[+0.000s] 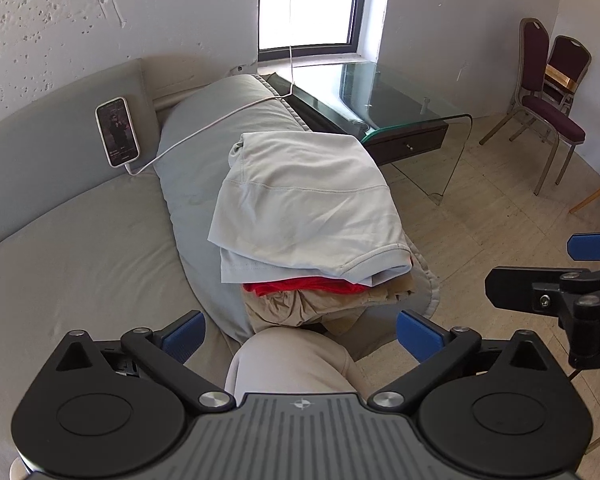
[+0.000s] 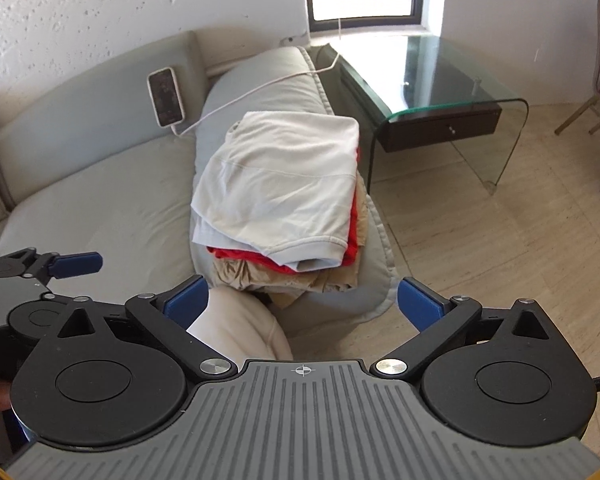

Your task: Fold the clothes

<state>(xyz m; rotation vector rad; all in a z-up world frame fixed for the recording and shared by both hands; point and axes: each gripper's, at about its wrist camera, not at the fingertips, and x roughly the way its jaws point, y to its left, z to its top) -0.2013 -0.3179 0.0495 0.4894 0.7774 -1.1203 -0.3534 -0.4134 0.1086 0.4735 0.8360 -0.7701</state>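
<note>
A folded pale grey shirt (image 1: 304, 204) (image 2: 280, 184) tops a stack on a grey cushion (image 1: 204, 148) (image 2: 236, 92) of the sofa. Under it lie a red garment (image 1: 300, 286) (image 2: 256, 258) and a crumpled tan garment (image 1: 300, 308) (image 2: 300, 280). My left gripper (image 1: 300, 332) stands open just short of the stack's near edge, nothing between its blue pads (image 1: 186, 334). My right gripper (image 2: 302, 298) is also open and empty, held back from the stack. Each gripper shows at the edge of the other's view: the right gripper (image 1: 594, 246), the left gripper (image 2: 76, 264).
A person's knee in beige trousers (image 1: 292, 360) (image 2: 240, 320) sits below the stack. A phone (image 1: 117, 132) (image 2: 166, 96) leans on the sofa back, its white cable (image 1: 204, 128) crossing the cushion. A glass side table (image 1: 400, 96) (image 2: 440, 80) and maroon chairs (image 1: 548, 92) stand right on the tiled floor.
</note>
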